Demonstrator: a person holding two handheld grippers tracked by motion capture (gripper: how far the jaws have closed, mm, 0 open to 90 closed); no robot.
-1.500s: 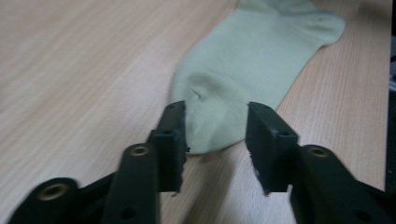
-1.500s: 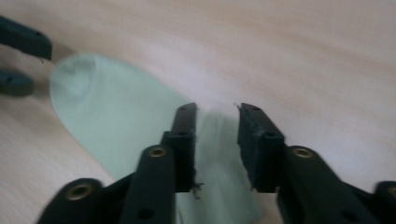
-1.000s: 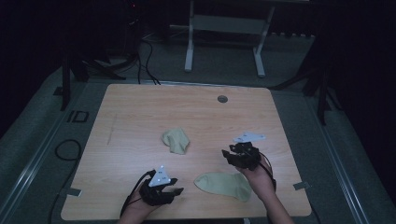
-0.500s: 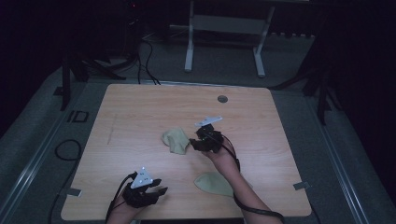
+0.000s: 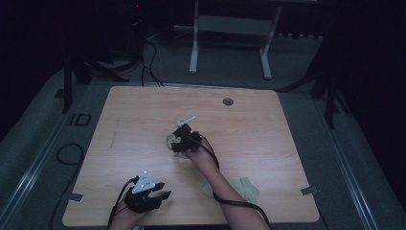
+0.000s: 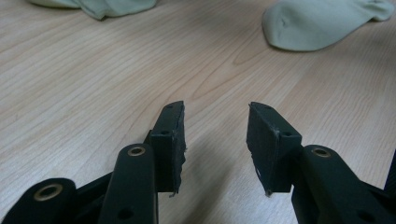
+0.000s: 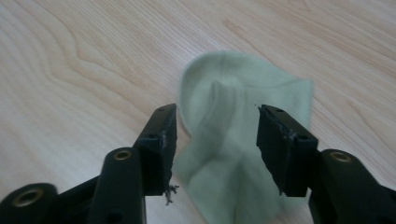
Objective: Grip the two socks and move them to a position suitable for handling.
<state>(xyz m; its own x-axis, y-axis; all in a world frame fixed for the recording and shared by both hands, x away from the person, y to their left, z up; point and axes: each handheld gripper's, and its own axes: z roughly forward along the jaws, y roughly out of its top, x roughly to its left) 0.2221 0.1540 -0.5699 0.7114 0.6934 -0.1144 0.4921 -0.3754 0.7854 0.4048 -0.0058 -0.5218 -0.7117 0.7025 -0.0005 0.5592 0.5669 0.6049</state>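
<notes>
The right tool [image 7: 215, 135] is released, its two black jaws standing well apart with the crumpled pale green sock [image 7: 243, 140] lying between them on the wood; the jaws straddle the cloth but are not closed on it, and whether their tips touch the fabric cannot be told. In the high view this right tool [image 5: 184, 140] sits near the middle of the desk [image 5: 268, 139], directly over that crumpled sock [image 5: 170, 141], of which a small pale edge peeks out at the tool's left side. The person's right forearm runs back from it toward the near edge, crossing over a second, flatter pale green sock [image 5: 239, 188] that lies near the front of the desk, with the black cable trailing along the arm. The left tool [image 5: 152, 194] rests near the front left corner of the desk, its grey three-cornered plate on top, well apart from both socks. Its own view shows the left tool [image 6: 215, 140] released too, jaws parted over bare wood with nothing between them; farther off lie the toe of one sock [image 6: 317, 25] at upper right and a bit of the other sock [image 6: 107, 5] at upper left. A small round grommet [image 5: 228, 101] sits near the far edge of the desk.
</notes>
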